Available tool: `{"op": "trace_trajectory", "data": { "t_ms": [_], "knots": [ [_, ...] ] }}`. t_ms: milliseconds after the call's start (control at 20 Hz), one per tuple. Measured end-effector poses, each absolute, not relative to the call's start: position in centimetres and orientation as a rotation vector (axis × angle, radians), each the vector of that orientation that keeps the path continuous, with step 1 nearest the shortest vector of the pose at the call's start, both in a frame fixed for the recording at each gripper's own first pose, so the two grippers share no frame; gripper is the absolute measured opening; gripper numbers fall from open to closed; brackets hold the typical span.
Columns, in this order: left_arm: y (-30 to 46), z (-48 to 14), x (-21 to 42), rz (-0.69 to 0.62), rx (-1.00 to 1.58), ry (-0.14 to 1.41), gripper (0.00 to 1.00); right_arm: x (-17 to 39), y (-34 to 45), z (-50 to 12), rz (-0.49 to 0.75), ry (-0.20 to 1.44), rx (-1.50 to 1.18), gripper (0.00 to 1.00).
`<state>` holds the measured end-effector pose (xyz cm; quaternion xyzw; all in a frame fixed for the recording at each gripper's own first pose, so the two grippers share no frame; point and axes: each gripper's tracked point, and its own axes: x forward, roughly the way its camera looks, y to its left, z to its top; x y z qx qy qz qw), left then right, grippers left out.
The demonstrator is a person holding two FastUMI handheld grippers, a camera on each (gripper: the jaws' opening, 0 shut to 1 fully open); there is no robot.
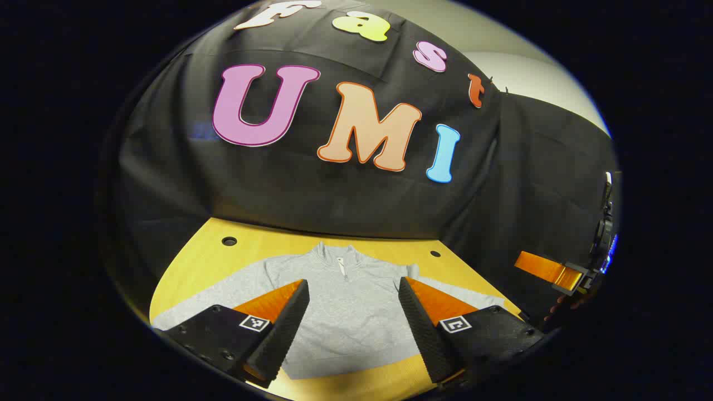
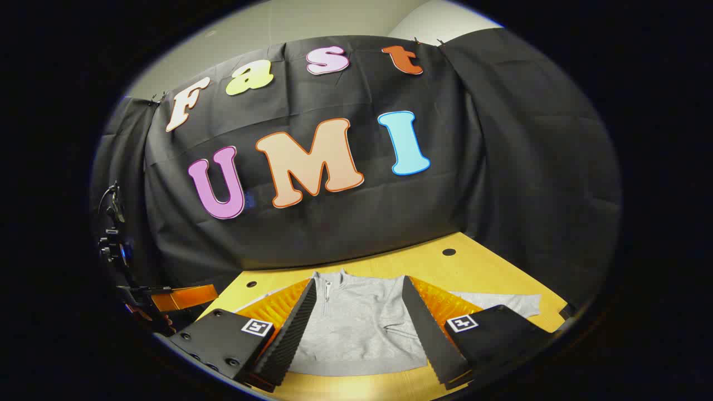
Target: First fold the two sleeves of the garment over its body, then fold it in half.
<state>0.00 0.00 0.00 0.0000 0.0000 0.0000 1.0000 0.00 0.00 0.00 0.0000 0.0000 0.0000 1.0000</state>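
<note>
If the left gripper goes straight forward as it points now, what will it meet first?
Probably the grey garment lying flat on the table: the open left gripper points at its body below the collar. Depth is unclear.

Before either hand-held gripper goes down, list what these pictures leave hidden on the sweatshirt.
- Left gripper view: the left hand-held gripper, open, has fingers that cover parts of both sleeves of the grey zip-neck sweatshirt; the cuffs cannot be made out.
- Right gripper view: the right hand-held gripper, open, hides one sleeve almost wholly; the other sleeve shows past a finger.
- Both views: the zip pull is too small to tell.
</note>
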Motion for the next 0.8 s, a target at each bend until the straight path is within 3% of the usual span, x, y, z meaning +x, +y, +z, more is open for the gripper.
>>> {"op": "trace_trajectory", "data": {
  "t_ms": [800],
  "knots": [
    [-0.1, -1.8, 0.4, 0.037, -0.026, 0.048, 0.94, 0.1, -3.0, -0.1, -0.012, 0.020, -0.070, 0.97]
  ]
}}
